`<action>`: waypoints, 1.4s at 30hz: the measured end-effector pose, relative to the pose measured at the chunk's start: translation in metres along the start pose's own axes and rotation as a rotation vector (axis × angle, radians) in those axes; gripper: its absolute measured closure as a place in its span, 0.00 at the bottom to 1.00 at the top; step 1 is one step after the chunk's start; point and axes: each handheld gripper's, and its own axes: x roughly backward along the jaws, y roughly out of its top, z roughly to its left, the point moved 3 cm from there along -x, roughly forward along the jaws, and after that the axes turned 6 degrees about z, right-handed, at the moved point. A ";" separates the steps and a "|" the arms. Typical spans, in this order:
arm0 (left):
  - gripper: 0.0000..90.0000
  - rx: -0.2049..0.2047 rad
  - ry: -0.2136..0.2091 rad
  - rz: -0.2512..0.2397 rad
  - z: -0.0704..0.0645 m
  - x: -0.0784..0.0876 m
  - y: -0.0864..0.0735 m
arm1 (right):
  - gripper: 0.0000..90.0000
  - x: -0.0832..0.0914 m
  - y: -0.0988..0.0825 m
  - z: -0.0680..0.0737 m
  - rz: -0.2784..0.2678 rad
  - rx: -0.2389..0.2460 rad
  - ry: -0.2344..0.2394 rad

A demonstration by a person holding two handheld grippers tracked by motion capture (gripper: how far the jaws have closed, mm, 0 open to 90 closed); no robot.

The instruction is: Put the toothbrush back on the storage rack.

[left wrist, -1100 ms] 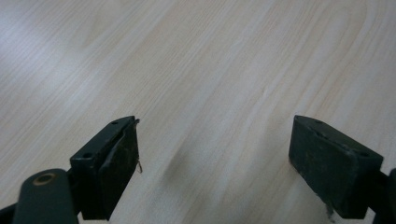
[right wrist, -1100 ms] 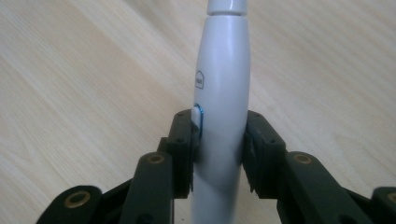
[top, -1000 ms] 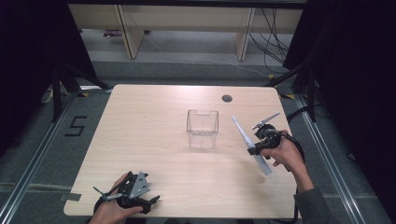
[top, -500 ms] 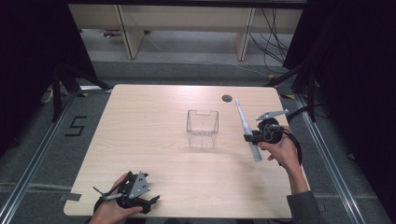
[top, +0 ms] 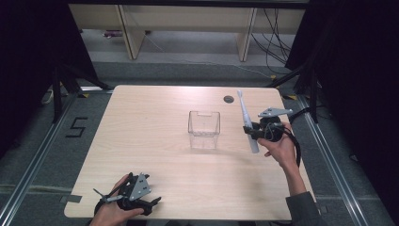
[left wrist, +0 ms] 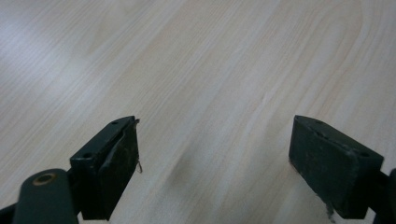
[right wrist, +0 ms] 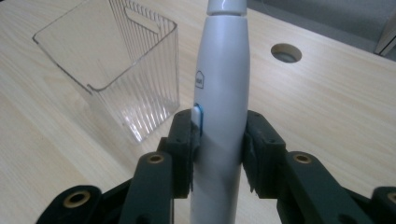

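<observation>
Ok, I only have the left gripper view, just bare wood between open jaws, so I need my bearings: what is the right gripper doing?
Observer: The right gripper is shut on a white electric toothbrush, gripped around the handle, with the brush head pointing toward the table's far edge.
Operator: Is there anything nearby to put it in?
Observer: A clear ribbed plastic box stands empty near the table's middle, left of the toothbrush in the high view.
Operator: And where is my gripper relative to that?
Observer: The left gripper is at the near left edge of the light wooden table, well apart from the box.
</observation>
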 end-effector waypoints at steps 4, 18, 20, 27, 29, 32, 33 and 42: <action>0.17 0.001 0.012 -0.007 0.001 0.001 0.000 | 0.74 -0.003 0.005 0.002 -0.020 0.004 -0.006; 0.17 0.004 0.011 -0.006 0.001 0.001 0.000 | 0.74 -0.005 0.026 0.009 -0.076 0.005 0.005; 0.17 0.005 0.011 -0.006 0.001 0.001 0.000 | 0.74 -0.005 0.028 0.007 -0.076 0.017 -0.001; 0.17 0.004 0.012 -0.005 0.001 0.000 0.000 | 0.74 -0.007 0.040 0.015 -0.074 0.017 0.016; 0.17 0.004 0.012 -0.005 0.001 0.000 0.000 | 0.74 -0.007 0.044 0.016 -0.086 0.028 0.018; 0.17 0.004 0.012 -0.005 0.001 0.001 0.000 | 0.74 -0.007 0.050 0.019 -0.089 0.026 0.025; 0.17 0.003 0.013 -0.004 0.001 0.001 0.000 | 0.74 -0.007 0.052 0.020 -0.100 0.030 0.026; 0.17 0.004 0.007 -0.008 0.001 0.000 0.000 | 0.74 -0.009 0.068 0.033 -0.139 0.045 0.059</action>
